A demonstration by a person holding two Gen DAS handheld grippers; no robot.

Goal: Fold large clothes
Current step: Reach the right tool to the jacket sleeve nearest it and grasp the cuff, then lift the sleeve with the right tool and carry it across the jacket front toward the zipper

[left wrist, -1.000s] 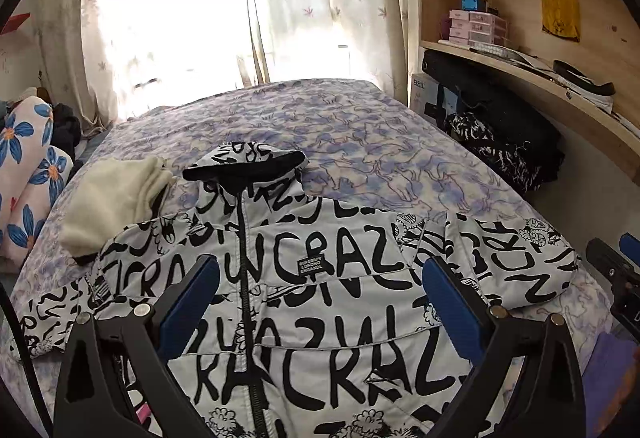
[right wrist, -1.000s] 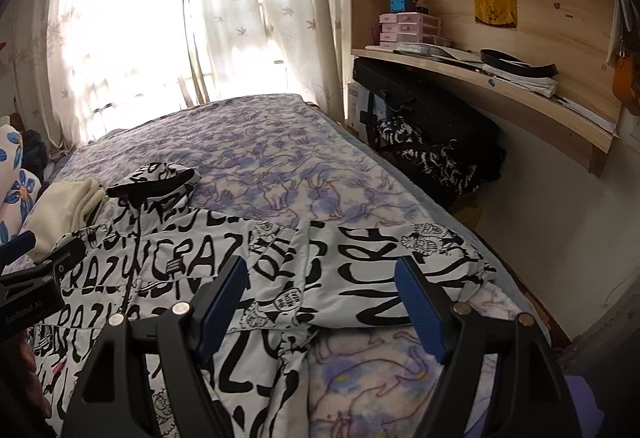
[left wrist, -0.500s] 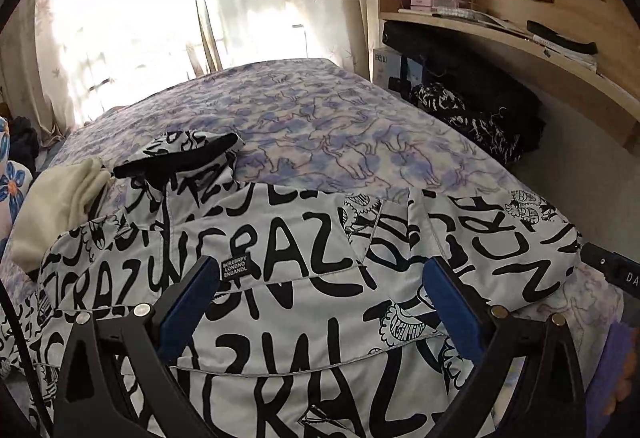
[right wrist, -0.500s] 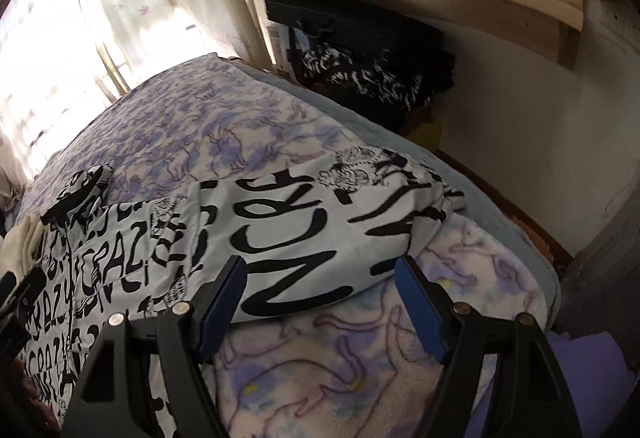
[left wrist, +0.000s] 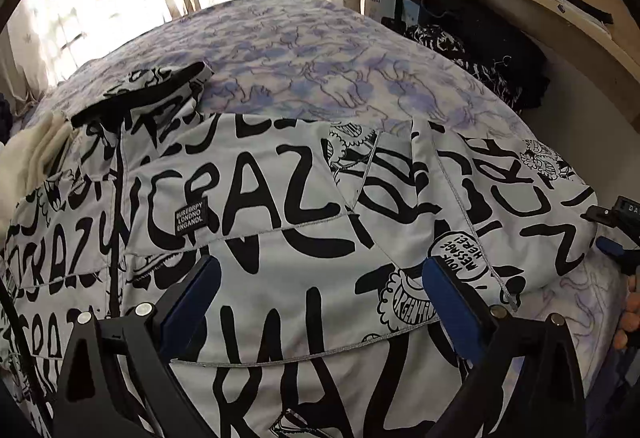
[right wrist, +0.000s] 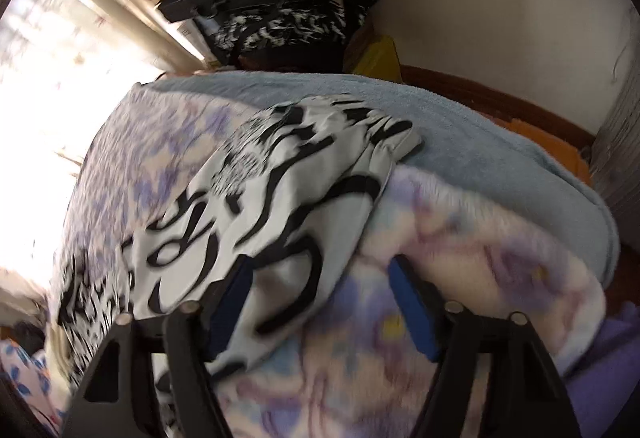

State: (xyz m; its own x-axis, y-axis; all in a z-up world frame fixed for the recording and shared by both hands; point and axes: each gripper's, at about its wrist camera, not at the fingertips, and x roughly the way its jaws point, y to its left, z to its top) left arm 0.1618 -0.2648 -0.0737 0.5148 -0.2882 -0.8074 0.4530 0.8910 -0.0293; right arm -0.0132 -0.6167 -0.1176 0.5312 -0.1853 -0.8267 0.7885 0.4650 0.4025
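Jacket (left wrist: 280,222) lies spread front-up on the bed (left wrist: 320,49), filling the lower frame; sleeve (right wrist: 304,173) at centre.
Left gripper (left wrist: 320,290) hovers released; right gripper (right wrist: 320,298), jaws just narrowing, straddles the sleeve hem ungripped. Advise pinching both layers near the cuff. Both views sit lower and nearer than earlier.

both grippers (left wrist: 320,290) (right wrist: 320,290) agape, angled downward
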